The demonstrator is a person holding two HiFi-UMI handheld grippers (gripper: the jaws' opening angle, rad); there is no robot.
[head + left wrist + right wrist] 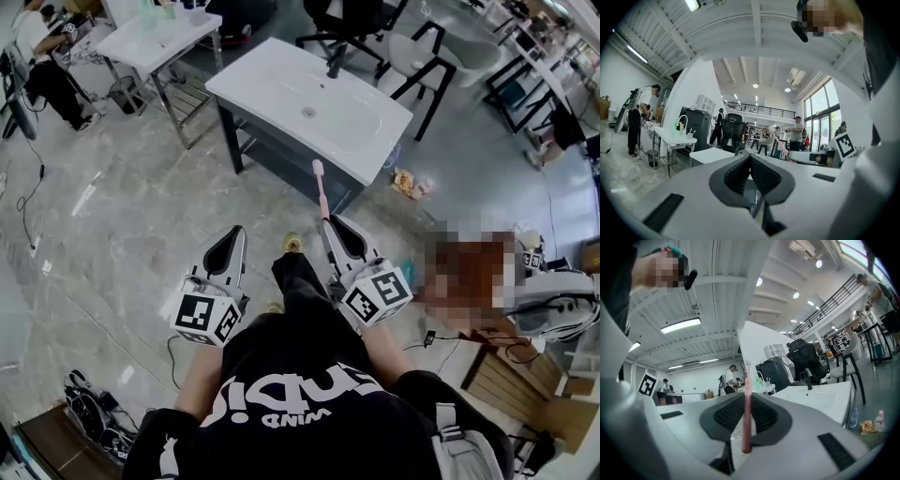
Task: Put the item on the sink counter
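Note:
A pink toothbrush [321, 192] sticks out forward from my right gripper [330, 220], which is shut on its handle. In the right gripper view the toothbrush [746, 404] stands upright between the ribbed pads, its bristle end up. The white sink counter [272, 84] with a black faucet [336, 61] stands ahead of me, and the brush head reaches toward its near edge. From the right gripper the sink counter [825, 394] lies ahead to the right. My left gripper [236, 230] hangs beside the right one, shut and holding nothing; the left gripper view shows its tips [750, 154] together.
A second white sink table [155, 37] stands at the back left, with a person [42, 56] beside it. Black chairs [412, 56] stand behind the sink counter. Snack packets [408, 183] lie on the floor at its right. Cables [89, 412] lie near my left foot.

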